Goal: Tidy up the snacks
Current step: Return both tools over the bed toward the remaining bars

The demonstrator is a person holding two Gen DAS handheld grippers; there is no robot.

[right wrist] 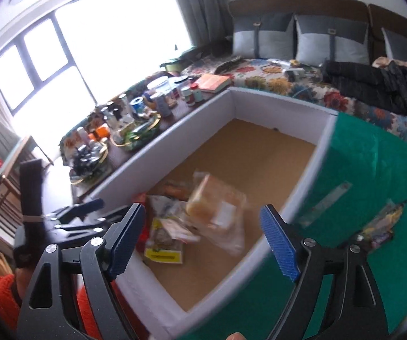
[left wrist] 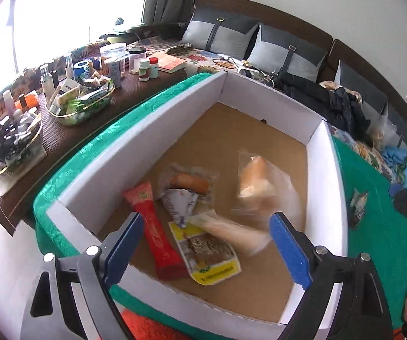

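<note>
A white-walled cardboard box [left wrist: 328, 175] with a brown floor sits on a green cloth. Inside lie a red stick packet [left wrist: 158, 235], a yellow-edged snack pack [left wrist: 209, 252], a sausage in clear wrap [left wrist: 189, 182], a white-purple wrapper [left wrist: 179, 202] and a clear bag with bread [left wrist: 257, 187], which looks motion-blurred. My left gripper [left wrist: 206, 252] is open and empty above the box's near end. My right gripper [right wrist: 202, 238] is open and empty over the box [right wrist: 302, 192]; the blurred bread bag [right wrist: 217, 206] is just beyond its fingers. Two snack packets [right wrist: 384, 221] lie on the cloth to the right.
A dark side table [left wrist: 62, 138] to the left holds trays, jars and bottles. A bed with a floral cover [right wrist: 288, 85], grey pillows and a black jacket [right wrist: 373, 85] lies behind. A small packet [left wrist: 357, 206] lies on the green cloth right of the box.
</note>
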